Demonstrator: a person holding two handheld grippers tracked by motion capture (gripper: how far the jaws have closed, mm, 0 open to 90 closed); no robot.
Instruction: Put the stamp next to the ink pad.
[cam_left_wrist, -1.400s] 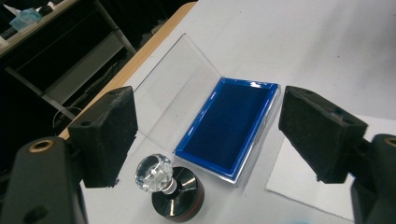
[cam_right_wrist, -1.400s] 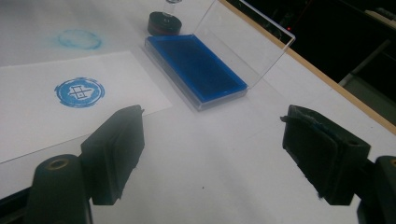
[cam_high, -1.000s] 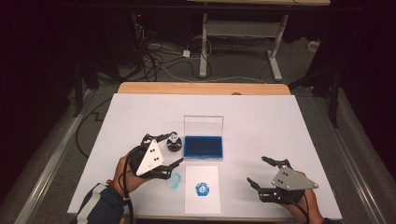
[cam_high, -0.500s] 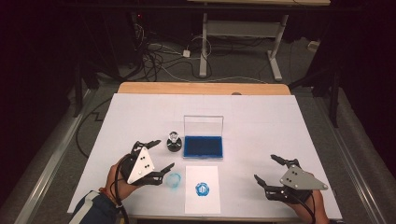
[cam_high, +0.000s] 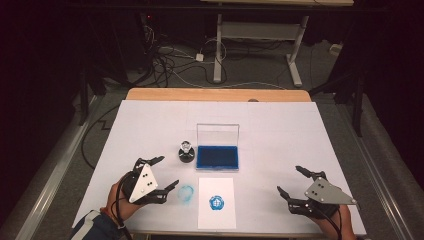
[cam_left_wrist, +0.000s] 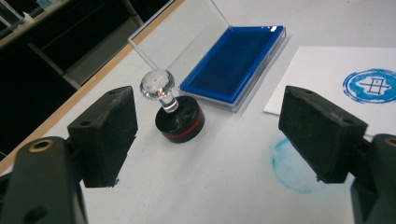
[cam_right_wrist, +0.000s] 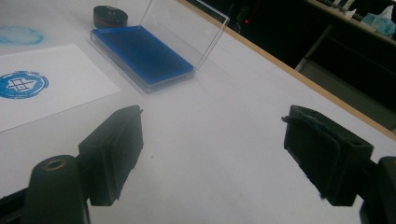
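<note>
A black stamp (cam_high: 186, 151) with a clear knob stands upright on the white table, just left of an open blue ink pad (cam_high: 217, 156). My left gripper (cam_high: 167, 171) is open near the front left, a little short of the stamp (cam_left_wrist: 179, 122), with nothing between its jaws. A white card (cam_high: 216, 218) with a blue round print (cam_high: 216, 202) lies in front of the pad. My right gripper (cam_high: 289, 179) is at the front right, open and empty; its jaws have just been opening. Its own view shows the gripper (cam_right_wrist: 215, 140) over bare table, with the pad (cam_right_wrist: 142, 53) beyond.
A faint blue ink smudge (cam_high: 186, 193) marks the table (cam_high: 280, 125) between my left gripper and the card. The pad's clear lid (cam_high: 217, 134) stands up at its far side. A wooden edge (cam_high: 217, 94) runs along the back; dark floor with cables lies beyond.
My left gripper has drawn back from the stamp toward the front left and sunk a little, leaving the stamp standing alone. The right gripper has stayed about where it was.
</note>
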